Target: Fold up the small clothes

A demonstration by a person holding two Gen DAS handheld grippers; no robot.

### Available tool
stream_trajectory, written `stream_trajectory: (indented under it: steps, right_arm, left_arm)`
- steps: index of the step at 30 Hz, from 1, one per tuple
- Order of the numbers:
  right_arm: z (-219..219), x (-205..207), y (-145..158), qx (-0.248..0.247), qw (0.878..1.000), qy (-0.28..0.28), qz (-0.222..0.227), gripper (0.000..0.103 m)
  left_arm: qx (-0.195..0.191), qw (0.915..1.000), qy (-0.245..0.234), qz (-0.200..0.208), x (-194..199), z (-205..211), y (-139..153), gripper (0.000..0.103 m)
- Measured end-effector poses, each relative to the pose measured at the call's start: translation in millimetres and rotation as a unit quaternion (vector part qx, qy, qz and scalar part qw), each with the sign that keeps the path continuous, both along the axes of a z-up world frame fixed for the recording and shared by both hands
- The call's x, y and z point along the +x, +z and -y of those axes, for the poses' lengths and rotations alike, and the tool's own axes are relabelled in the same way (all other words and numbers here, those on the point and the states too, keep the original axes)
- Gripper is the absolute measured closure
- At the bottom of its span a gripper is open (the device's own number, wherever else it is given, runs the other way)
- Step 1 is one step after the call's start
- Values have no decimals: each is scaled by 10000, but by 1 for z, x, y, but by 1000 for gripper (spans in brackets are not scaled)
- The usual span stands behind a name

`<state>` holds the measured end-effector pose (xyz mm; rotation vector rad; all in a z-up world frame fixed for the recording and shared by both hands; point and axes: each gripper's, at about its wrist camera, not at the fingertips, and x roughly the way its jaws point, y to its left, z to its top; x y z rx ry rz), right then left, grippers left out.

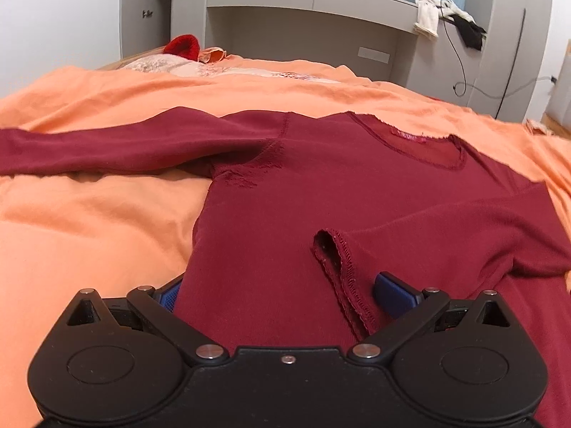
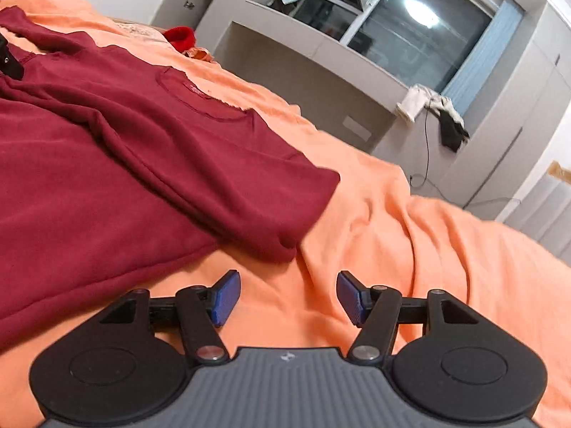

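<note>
My left tongs [image 1: 278, 294], spread, straddle the shirt [image 1: 321, 196] hem; its body runs to 12. Right tongs [image 2: 288, 297], spread & empty over the bed [image 2: 410, 249]; shirt at 10.

My right claw over the bed

My claw [image 2: 288, 297] hangs open above the orange sheet [image 2: 410, 249], just beside the maroon shirt [image 2: 142, 149].

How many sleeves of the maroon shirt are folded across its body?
1: the right-side sleeve lies across the maroon shirt, cuff near the left claw; the other sleeve stretches out left.
</note>
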<state>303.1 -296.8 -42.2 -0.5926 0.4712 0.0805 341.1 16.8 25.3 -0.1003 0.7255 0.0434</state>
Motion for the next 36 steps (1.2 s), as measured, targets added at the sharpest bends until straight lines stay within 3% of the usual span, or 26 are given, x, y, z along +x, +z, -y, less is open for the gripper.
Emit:
stream_trajectory:
  steps: [6,9,11,13,14,16,18,21,26,31,33,35,36]
  right_arm:
    - [-3,14,-7,-123,9999,40,63,42]
    - [-7,21,-9,-238,9996,109,85,54]
    - [-10,25,-12,-294,9994,169,-17,78]
    - [-12,28,-12,-326,9994,79,-50,87]
    - [-9,28,-9,-231,9997,15,-31,94]
    - [2,28,4,304,9993,-201,4,95]
    - [17,28,17,997,9939,-460,-8,96]
    - [31,33,17,1476,9868,-626,-247,96]
    - [30,40,1,1398,9865,-683,-516,96]
    - [30,32,3,1472,9857,-672,-476,92]
    - [32,27,7,1526,9852,-634,-452,85]
    - [32,21,12,1529,9857,-579,-408,61]
    - [32,17,15,1535,9860,-540,-369,57]
  left_arm:
    - [139,9999,-45,-43,1,2,-3,1]
    - [134,9999,-51,-51,2,2,-3,1]
    - [131,9999,-50,-46,2,2,-3,1]
    - [117,9999,-51,-32,2,1,-3,1]
    - [107,9999,-52,-24,2,1,-3,1]
    - [90,9999,-58,-10,2,1,-3,0]
    - [107,9999,-85,9,1,2,-3,1]
    - [207,9996,-197,46,-1,6,-3,0]
    - [575,9977,-366,20,-2,17,-6,0]
    - [412,9984,-388,32,-3,12,-4,1]
    - [171,9992,-359,88,-5,5,0,1]
    - [-155,9994,-220,211,-8,-7,6,1]
    - [-332,9990,-96,300,-11,-16,11,1]
